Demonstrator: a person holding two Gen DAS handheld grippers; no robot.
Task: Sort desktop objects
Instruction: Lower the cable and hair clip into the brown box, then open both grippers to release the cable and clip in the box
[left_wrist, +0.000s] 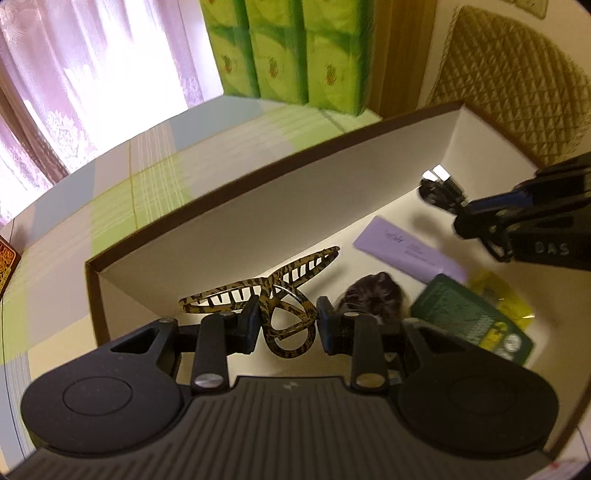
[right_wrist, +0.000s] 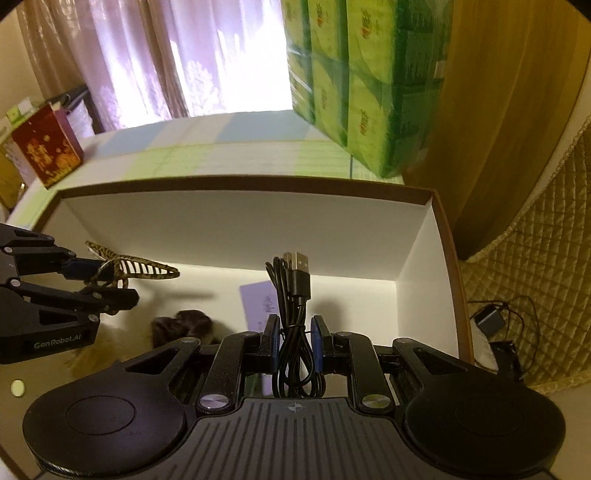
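Grippers are both hanging over the open box (left_wrist: 258, 177), each carrying one item, which suggests the sorting is at the drop-off step. At the lower centre of the left wrist view, the left gripper (left_wrist: 286, 325) is pinching the looped handles of the tortoiseshell hair claw (left_wrist: 266, 291), so its toothed half is jutting forward above the box floor. At the lower centre of the right wrist view, the right gripper (right_wrist: 294, 341) is clamping a bundled black USB cable (right_wrist: 293, 295) around its middle, leaving the plug standing up and the loops dangling below, probably to keep the coil from unravelling.

Already lying on the box floor are a dark scrunchie (left_wrist: 371, 291), a lilac card (left_wrist: 406, 251) with small writing too faint to read, and a green packet (left_wrist: 465, 314) over a yellow one (left_wrist: 502, 295).

"GenRobot.AI" is showing on the left gripper's body at the left edge of the right wrist view. Green tissue packs (right_wrist: 362, 85) are standing beyond the box at the upper right; their printing is too blurred to make out.
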